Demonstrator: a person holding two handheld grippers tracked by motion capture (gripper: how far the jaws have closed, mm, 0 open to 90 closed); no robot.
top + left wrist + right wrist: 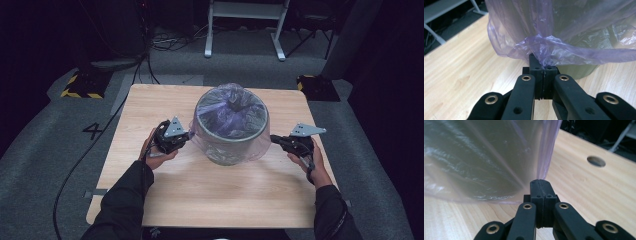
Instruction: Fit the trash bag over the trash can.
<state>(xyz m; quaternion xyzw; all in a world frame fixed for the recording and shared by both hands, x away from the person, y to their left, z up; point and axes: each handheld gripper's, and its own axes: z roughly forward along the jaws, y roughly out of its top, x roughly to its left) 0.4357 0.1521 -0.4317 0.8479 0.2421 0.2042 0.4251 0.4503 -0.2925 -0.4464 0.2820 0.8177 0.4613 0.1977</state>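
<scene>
On table (150,110), one bin (227,150), one bag (215,137), two grippers

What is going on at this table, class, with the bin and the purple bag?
A person sits at a wooden table with a claw in each hand, working on a purple bin bag that lines a round bin. The left claw is shut on the bag's overhanging edge at one side, and the right claw is shut on the edge at the opposite side. The bag is still draped over the bin's rim, and the bin stands upright on the table.
</scene>
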